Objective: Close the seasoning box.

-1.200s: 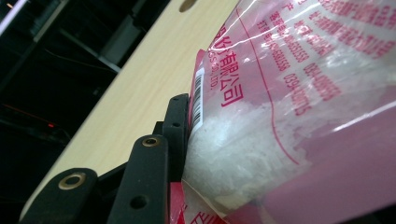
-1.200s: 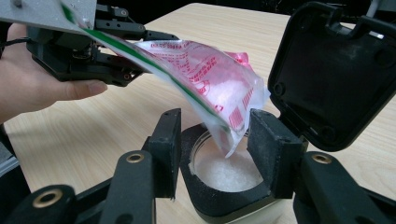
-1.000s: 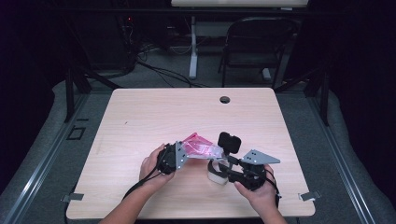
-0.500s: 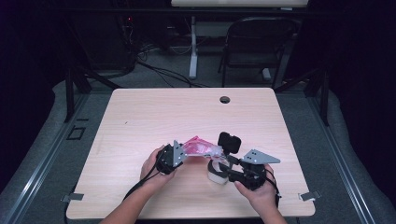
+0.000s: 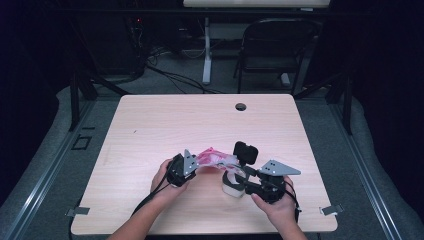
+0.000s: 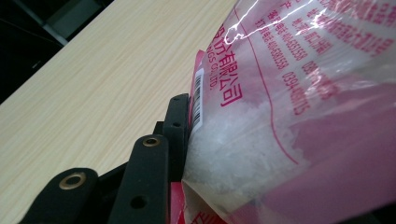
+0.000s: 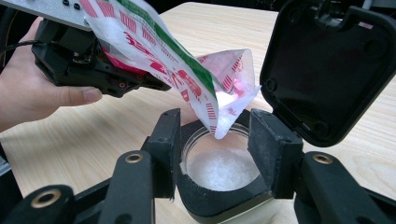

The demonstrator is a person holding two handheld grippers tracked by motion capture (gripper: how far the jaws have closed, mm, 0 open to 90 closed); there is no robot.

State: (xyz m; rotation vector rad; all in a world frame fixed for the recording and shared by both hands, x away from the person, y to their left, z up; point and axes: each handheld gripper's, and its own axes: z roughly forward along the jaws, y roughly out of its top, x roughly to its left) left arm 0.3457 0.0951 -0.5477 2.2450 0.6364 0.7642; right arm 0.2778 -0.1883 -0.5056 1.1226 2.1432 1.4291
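A crinkled clear plastic bag printed in pink, red and green (image 7: 187,70) hangs tilted in the centre of the right gripper view, its open lower corner just above the mouth of a round white jar with a black collar (image 7: 219,186). White crystals lie heaped inside the jar and show through the bag's film as well. The jar's square black hinged lid (image 7: 327,65) stands flipped up at the upper right of that frame.

In the high view the bag (image 5: 216,158) sits in the lower middle of the frame, stretched between the two tools, with the jar (image 5: 233,183) just below and right of it and the lid (image 5: 245,152) raised behind.

The right gripper (image 7: 219,154) clamps the jar — one black jaw pressed to each side of the collar. In the high view it (image 5: 250,184) lies low and right of centre, in the person's right hand (image 5: 277,210).

The left gripper (image 5: 192,167) pinches the bag's upper end; in its own view one jaw lies flat against the film by a barcode, while the other jaw is hidden behind the bag (image 6: 299,121). The left hand (image 5: 167,182) holds it at lower centre-left.

All this rests over a pale wooden table (image 5: 165,125) with a round cable hole (image 5: 241,106) near its far edge — a dark folding chair (image 5: 275,45) stands beyond, at the top of the frame.
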